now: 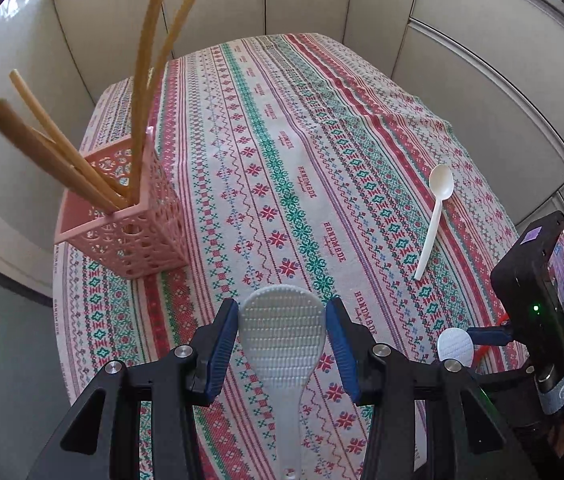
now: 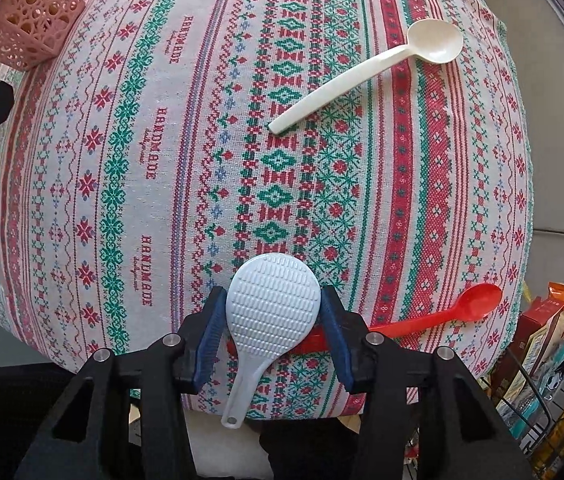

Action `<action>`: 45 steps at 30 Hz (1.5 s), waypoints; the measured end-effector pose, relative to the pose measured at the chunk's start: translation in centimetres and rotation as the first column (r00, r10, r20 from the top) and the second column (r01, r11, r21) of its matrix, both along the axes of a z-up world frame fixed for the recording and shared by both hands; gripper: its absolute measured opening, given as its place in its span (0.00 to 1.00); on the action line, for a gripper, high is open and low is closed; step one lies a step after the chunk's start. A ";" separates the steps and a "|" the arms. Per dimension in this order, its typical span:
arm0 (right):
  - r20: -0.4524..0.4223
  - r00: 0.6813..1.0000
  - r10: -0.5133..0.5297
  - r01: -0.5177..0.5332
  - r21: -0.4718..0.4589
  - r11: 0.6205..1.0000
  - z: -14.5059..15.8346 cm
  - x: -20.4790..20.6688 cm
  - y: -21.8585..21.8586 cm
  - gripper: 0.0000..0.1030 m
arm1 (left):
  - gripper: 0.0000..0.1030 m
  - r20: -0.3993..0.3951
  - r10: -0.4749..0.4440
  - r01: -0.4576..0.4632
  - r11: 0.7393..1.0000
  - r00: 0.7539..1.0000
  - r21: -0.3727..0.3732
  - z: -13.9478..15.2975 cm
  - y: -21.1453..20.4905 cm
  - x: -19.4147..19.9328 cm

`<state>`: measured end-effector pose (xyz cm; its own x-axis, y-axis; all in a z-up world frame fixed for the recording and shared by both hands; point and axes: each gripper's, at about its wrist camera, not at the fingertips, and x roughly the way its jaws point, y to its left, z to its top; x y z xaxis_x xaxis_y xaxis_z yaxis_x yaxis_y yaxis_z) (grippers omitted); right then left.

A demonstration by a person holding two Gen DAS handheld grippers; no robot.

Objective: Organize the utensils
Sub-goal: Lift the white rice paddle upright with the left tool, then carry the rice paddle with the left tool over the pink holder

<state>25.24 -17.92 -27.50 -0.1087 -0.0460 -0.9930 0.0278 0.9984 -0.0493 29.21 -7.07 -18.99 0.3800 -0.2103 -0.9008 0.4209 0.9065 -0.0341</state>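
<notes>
Your left gripper (image 1: 282, 344) is clamped on a translucent white rice paddle (image 1: 282, 344), the blue pads (image 1: 224, 348) pressing both edges of its dimpled head while the handle runs back between the fingers toward the camera. Your right gripper (image 2: 273, 320) is likewise closed on a smaller white rice paddle (image 2: 272, 310), its pads (image 2: 211, 326) bearing on either side of the head; the handle hangs down and slightly left, ending in a small loop. In the left wrist view this smaller paddle (image 1: 455, 345) shows at the right edge, held in front of the right gripper's black body. The patterned tablecloth (image 1: 282, 152) covers the table. The pink lattice holder (image 1: 138, 216) stands upright at the left side of the table, holding several long tan sticks (image 1: 144, 92) that lean outward from its open top; what kind of utensils they are cannot be told. The same holder (image 2: 28, 24) appears in the top left corner of the right wrist view. A cream plastic spoon (image 2: 366, 76) lies flat on the cloth toward the right side, bowl pointing away, well apart from the holder. A red plastic spoon (image 2: 442, 316) lies on the cloth near the table's near right edge, its handle end passing behind your right gripper's fingers. Packaged goods in a wire basket (image 2: 550, 360) sit beyond the table's right edge.
</notes>
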 end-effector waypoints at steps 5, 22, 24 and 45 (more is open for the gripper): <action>0.072 0.997 -0.024 0.021 0.032 0.999 2.0 0.9 -0.2 0.48 | 0.44 0.050 0.045 -0.042 0.998 0.998 -0.044 1.9 2.0 -0.3; 0.552 0.824 -0.128 0.014 0.206 0.978 14.5 4.2 -0.1 0.48 | 0.44 0.384 0.301 -0.150 0.915 0.873 -0.375 11.1 9.7 -0.7; 0.577 0.806 -0.135 0.012 0.212 0.977 14.6 4.6 -0.1 0.48 | 0.44 0.413 0.333 -0.158 0.902 0.848 -0.402 11.2 10.0 -0.4; 0.632 0.752 -0.188 -0.005 0.290 0.957 13.7 7.6 -0.7 0.48 | 0.44 0.647 0.495 -0.235 0.862 0.580 -0.449 7.9 11.4 5.2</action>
